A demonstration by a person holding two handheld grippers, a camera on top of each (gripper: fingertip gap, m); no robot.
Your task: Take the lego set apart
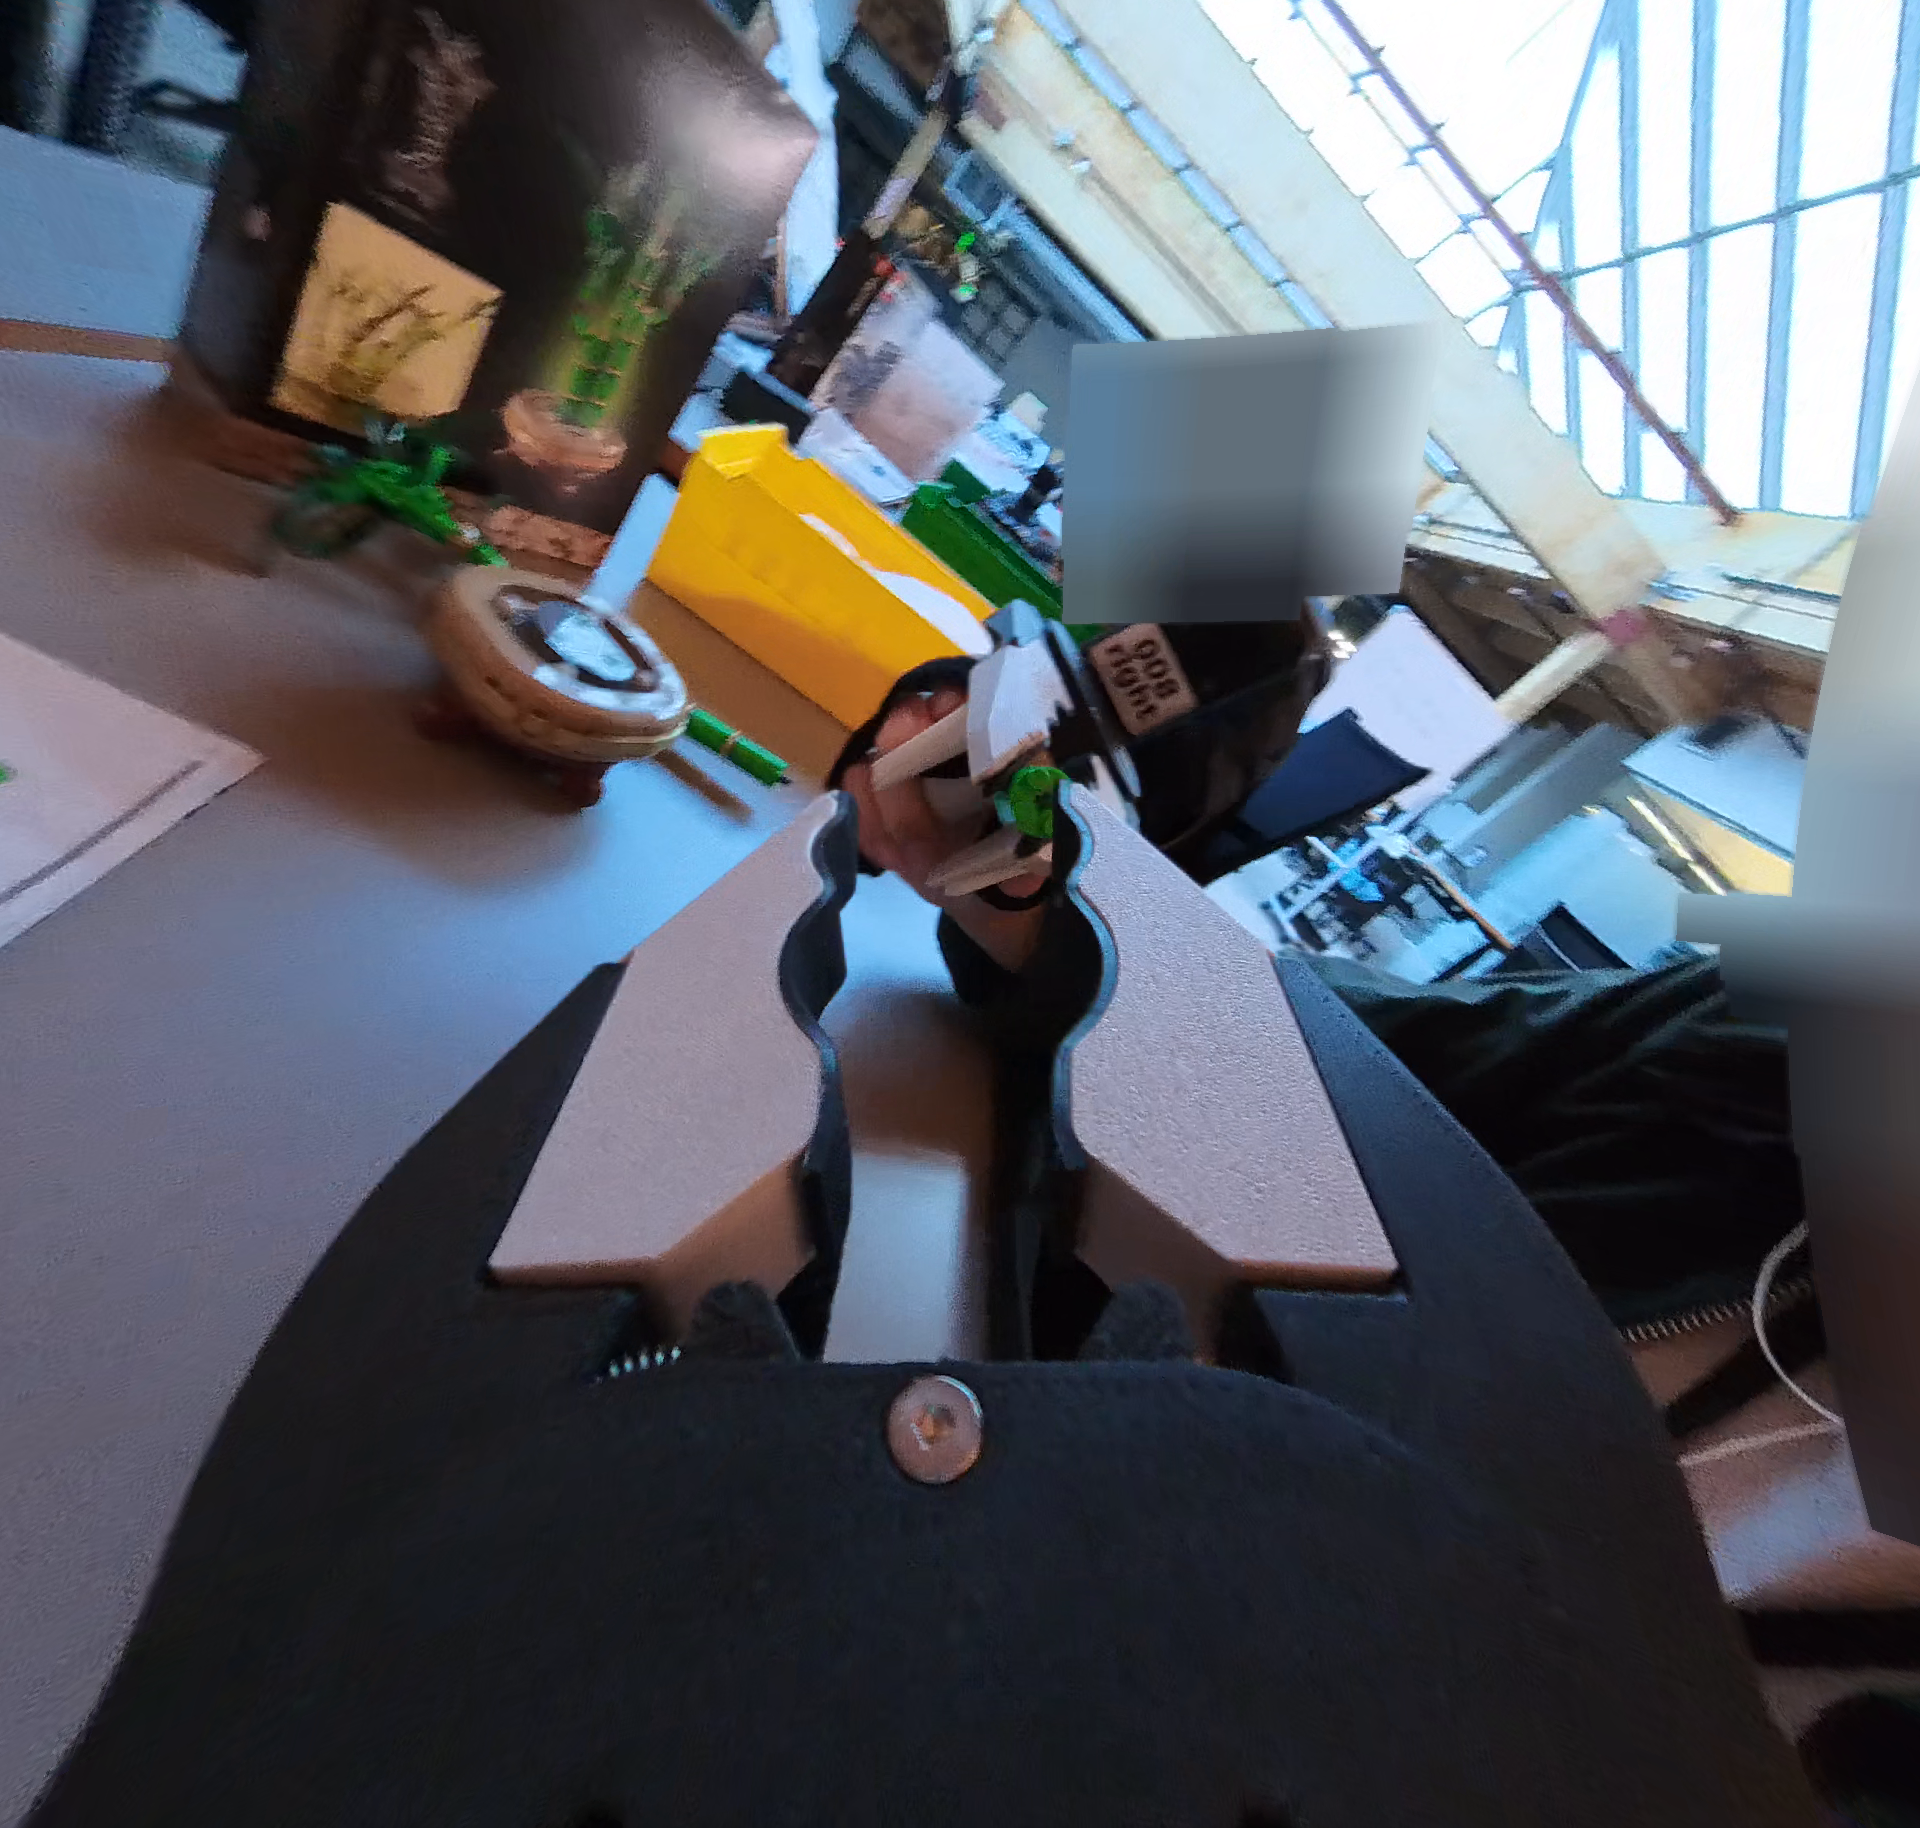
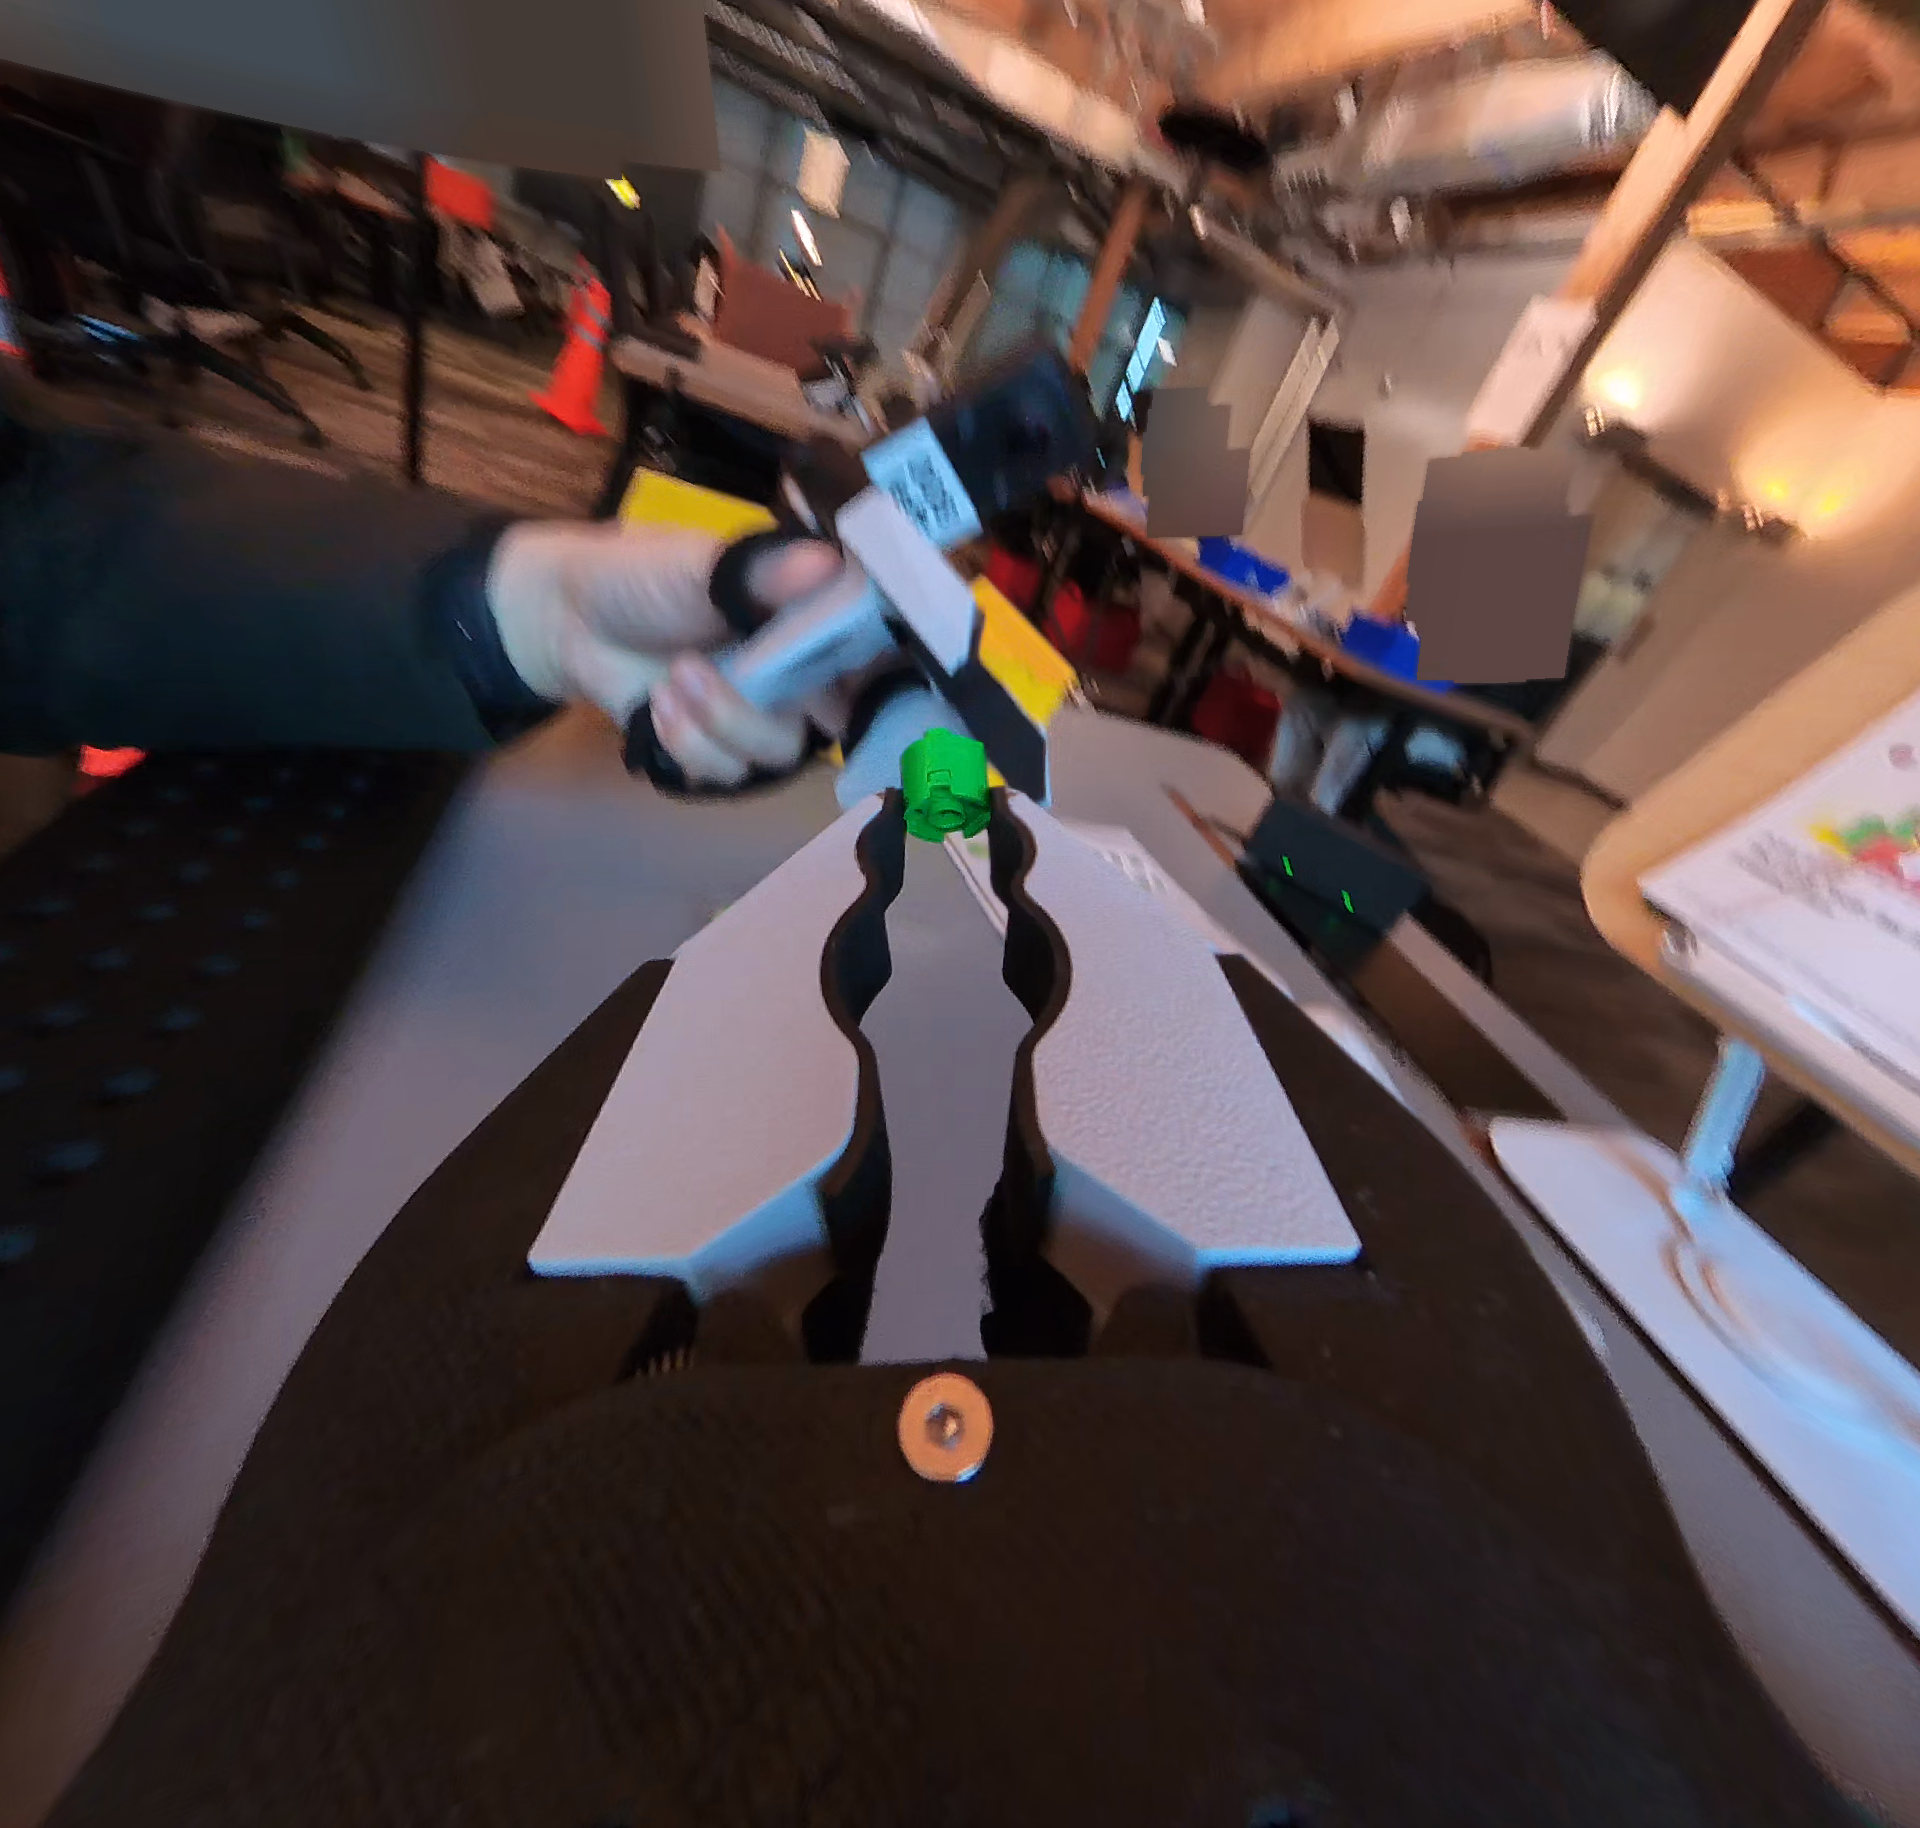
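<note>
Holding 1 small green round lego piece (image 2: 941,784) at its very tips, the right claw (image 2: 943,810) stands narrow, with the jaws pinching the piece from both sides. The piece is raised clear of the surface (image 1: 208,947). The left claw (image 1: 956,828) stands wide with nothing between its jaws, just beside the piece; in the left wrist view its right fingertip (image 1: 1081,822) sits next to the green piece (image 1: 1029,793) held by the other claw.

The rest of the set lies well apart on the surface: a round tan pot base (image 1: 556,666), a green stem segment (image 1: 738,744) beside it, and a cluster of green leaves (image 1: 374,495) in front of the dark set box (image 1: 468,168). A yellow bin (image 1: 800,573) stands behind the pot base.

The step in hand appears to be disposal or transfer of a detached piece. The grip is shallow, so the piece could twist or slip out. Recommended practice:

1. Maintain steady pressure on the right claw.
2. Move slowly; both views are blurred.
3. If transferring, seat the piece deeper in the left claw before the right one lets go.
4. Lower the piece close to its destination before letting go, as a round piece likely rolls.
</note>
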